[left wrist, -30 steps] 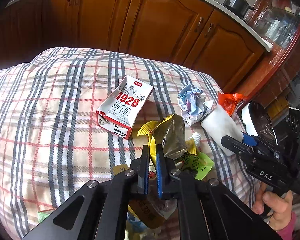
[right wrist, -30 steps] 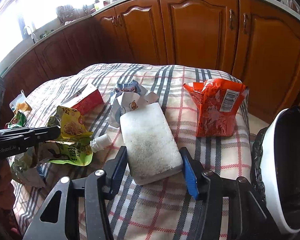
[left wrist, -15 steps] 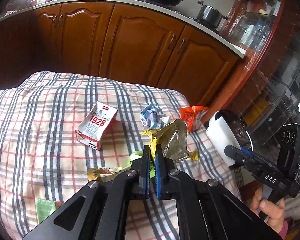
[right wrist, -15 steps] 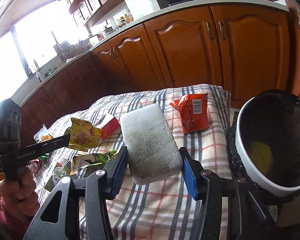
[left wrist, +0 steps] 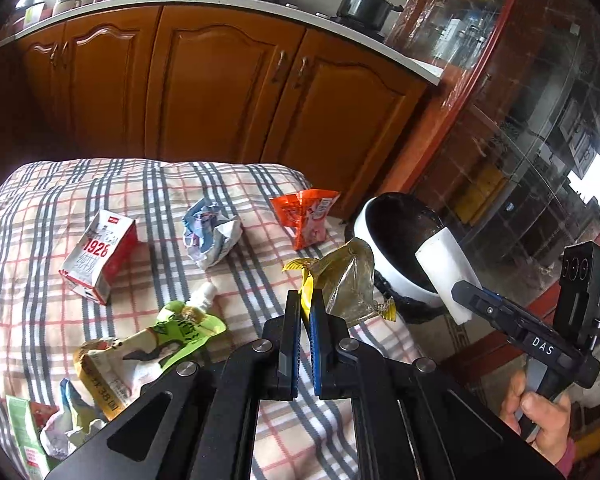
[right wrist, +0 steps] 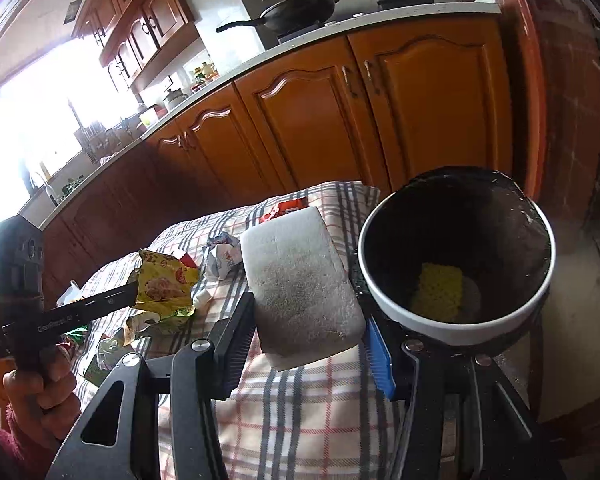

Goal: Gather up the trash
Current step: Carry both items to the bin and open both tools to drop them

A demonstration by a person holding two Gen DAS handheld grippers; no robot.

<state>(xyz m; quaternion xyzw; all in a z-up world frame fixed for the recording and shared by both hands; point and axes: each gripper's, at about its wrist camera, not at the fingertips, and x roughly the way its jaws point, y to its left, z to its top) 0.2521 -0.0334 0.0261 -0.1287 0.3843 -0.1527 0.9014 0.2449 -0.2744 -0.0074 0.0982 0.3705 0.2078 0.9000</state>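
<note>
Left wrist view: the left tongs (left wrist: 305,300) are clamped on one yellow wrapper (left wrist: 346,280), held above the checked bench (left wrist: 40,216) beside the bin (left wrist: 370,236). The right tongs (right wrist: 310,328) grip one white foam block (right wrist: 300,280) by its sides, just beside the bin's rim. One yellow scrap (right wrist: 438,290) lies inside the bin. On the bench lie one milk carton (left wrist: 98,256), one crumpled paper (left wrist: 210,234), one orange packet (left wrist: 308,218), one green wrapper (left wrist: 188,322) and more wrappers at the near left edge, too jumbled to count.
</note>
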